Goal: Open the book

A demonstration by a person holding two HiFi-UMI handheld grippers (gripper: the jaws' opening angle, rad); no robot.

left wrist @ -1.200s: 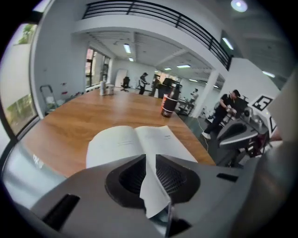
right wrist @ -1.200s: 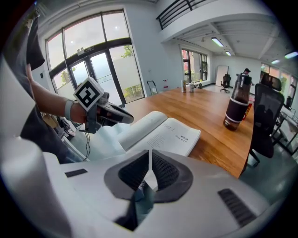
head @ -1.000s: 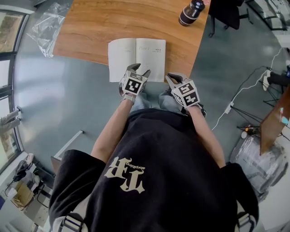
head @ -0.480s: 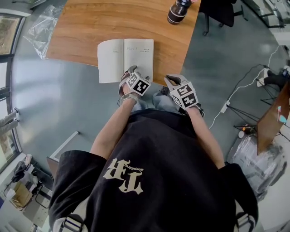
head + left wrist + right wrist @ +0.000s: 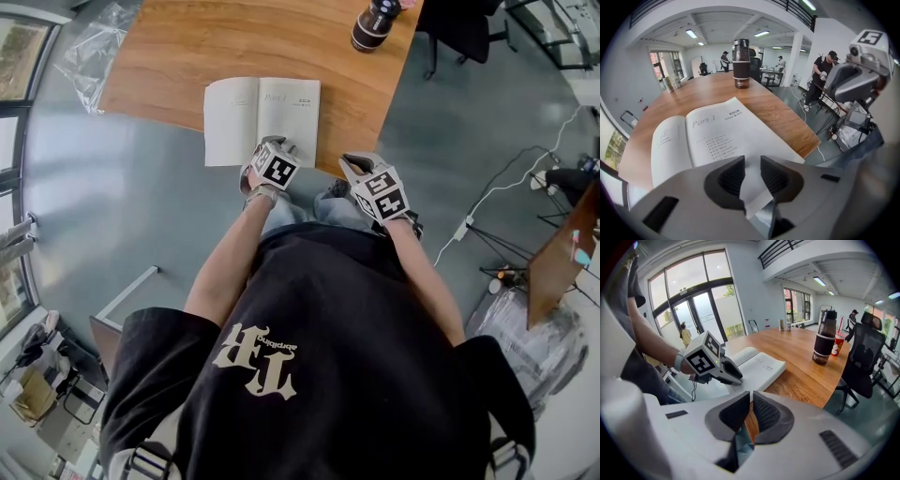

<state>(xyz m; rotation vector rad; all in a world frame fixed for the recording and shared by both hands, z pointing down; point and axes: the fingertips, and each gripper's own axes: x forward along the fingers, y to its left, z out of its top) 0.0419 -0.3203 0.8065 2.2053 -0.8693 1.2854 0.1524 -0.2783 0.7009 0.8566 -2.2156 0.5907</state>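
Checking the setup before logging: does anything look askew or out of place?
The open book overhangs the wooden table's near edge, its near left corner out over the floor. Nothing looks spilled or damaged.

L gripper [image 5: 278, 144] tilts steeply down, L forearm [image 5: 223, 258] stretched fwd; jaws part open, just been closing, corner of page [image 5: 740, 136] in the gap, pads not pressing it. R gripper [image 5: 351, 161] near it, angled down, jaws together, nothing btwn; R forearm [image 5: 427, 272] drawn in by torso
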